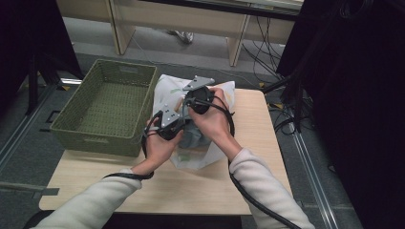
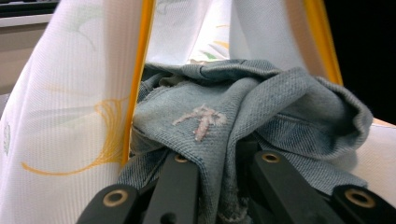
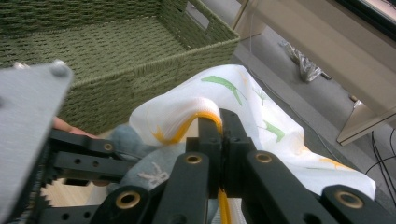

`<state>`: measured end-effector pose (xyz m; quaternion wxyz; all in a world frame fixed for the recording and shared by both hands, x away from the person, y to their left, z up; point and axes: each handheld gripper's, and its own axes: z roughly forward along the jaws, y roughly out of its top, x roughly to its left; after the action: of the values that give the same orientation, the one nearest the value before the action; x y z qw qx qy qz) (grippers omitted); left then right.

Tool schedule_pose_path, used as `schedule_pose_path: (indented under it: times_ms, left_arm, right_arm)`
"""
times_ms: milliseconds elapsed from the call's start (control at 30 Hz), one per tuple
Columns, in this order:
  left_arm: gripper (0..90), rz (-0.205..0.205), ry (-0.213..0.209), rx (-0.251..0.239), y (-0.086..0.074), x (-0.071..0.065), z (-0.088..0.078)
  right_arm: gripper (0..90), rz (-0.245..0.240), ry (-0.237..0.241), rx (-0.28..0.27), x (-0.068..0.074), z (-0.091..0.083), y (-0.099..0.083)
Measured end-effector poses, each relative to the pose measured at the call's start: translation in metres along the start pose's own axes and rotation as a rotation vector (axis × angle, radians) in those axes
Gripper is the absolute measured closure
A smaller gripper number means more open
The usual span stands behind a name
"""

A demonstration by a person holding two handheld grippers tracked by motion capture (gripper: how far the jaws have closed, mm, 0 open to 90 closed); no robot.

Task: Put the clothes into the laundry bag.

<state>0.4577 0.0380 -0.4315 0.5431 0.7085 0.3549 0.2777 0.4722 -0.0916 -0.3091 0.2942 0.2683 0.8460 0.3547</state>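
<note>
We are stuffing the faded blue denim garment [image 2: 261,107] into the white yellow-trimmed mesh bag [image 3: 261,107] near the surface's far edge: left gripper [image 1: 168,125] jaws clamped on denim, right gripper [image 1: 198,101] jaws clamped on the bag's rim; next, push the denim deeper.

1. A green woven basket [image 1: 106,106] sits at the left of the light wooden table [image 1: 191,191].
2. Black cables [image 1: 267,52] trail across the floor beyond.
3. Possibly a shoe [image 1: 182,35] lies under the far desk [image 1: 191,19].

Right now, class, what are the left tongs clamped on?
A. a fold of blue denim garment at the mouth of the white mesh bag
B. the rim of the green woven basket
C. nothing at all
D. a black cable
A: in the left gripper view the left tongs pinch a fold of the blue denim garment, with the white mesh bag standing open around it.
</note>
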Motion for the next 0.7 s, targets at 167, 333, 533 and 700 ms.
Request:
schedule_pose_path:
  times_ms: [167,333,533,700]
  left_arm:
    - [83.0,0.019,0.027,-0.010,-0.004,-0.001,0.008]
    - [82.5,0.040,0.054,-0.016,-0.009,-0.002,0.018]
    - [81.6,0.085,0.065,0.005,-0.020,-0.001,0.031]
    - [80.9,0.113,0.069,0.030,-0.027,0.000,0.040]
  right_arm:
    - [89.9,0.013,0.006,-0.003,0.001,0.000,0.001]
    - [89.9,0.024,0.005,-0.002,0.001,0.000,0.001]
    - [89.9,0.031,0.010,-0.008,0.001,0.000,0.001]
    - [89.9,0.028,0.012,-0.009,0.001,-0.001,0.001]
